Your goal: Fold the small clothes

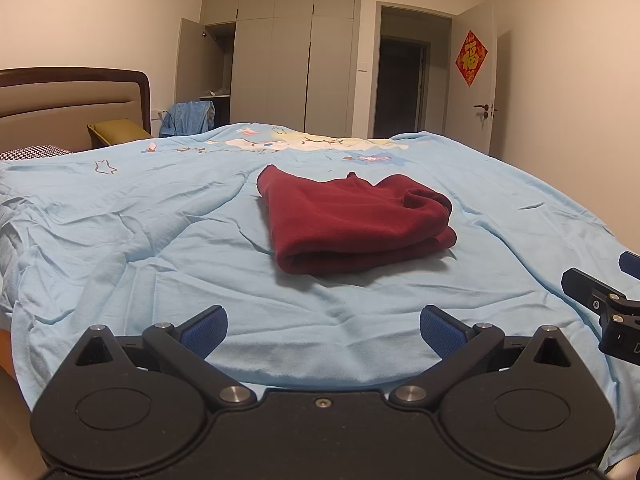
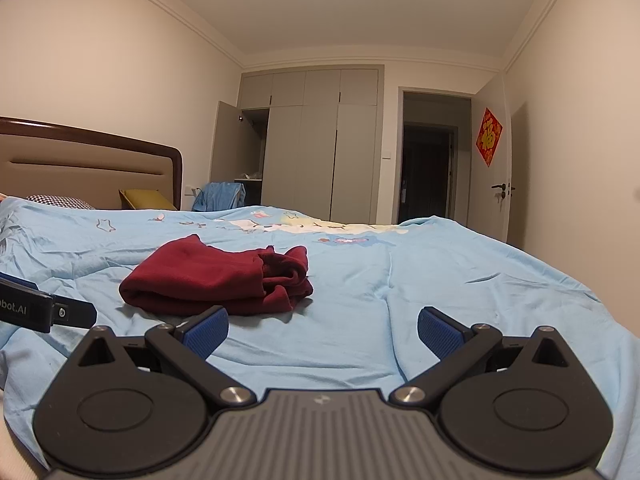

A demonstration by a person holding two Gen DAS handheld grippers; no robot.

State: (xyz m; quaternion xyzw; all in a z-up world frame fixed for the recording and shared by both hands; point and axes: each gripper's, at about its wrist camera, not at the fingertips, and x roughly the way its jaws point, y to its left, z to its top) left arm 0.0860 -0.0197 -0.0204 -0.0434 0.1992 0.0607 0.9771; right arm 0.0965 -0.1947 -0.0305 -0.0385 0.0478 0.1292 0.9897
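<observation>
**Both grippers clear of the folded garment on the bed**

From my left wrist camera I see the left gripper (image 1: 323, 330) low over the near edge of the bed, its blue-padded fingers (image 1: 206, 330) spread wide apart with nothing between them. Only the light blue bedspread (image 1: 160, 232) shows in the gap.

The dark red garment (image 1: 356, 226) lies folded in a thick, layered bundle on the bedspread, straight ahead of the left gripper and apart from it. Its near edge is a rounded fold; on the right side the layers bunch up loosely. Nothing is touching it.

My right gripper (image 2: 323, 330) is likewise spread wide and empty, hovering above the bedspread. In its view the garment sits ahead and to the left, its near edge appearing just beyond the left finger, though I cannot tell whether the pad actually reaches the cloth. Each camera catches the edge of the other gripper at the side of the frame.

Further back, the bedspread carries a cartoon print (image 1: 280, 144). A padded headboard (image 1: 72, 108) stands at the left, with a mustard cushion (image 1: 120, 130) beside it. Behind the bed are grey wardrobes (image 1: 292, 60) with one door open, a dark doorway (image 1: 404, 80), and a red diamond-shaped decoration (image 1: 471, 58) on the open room door.
</observation>
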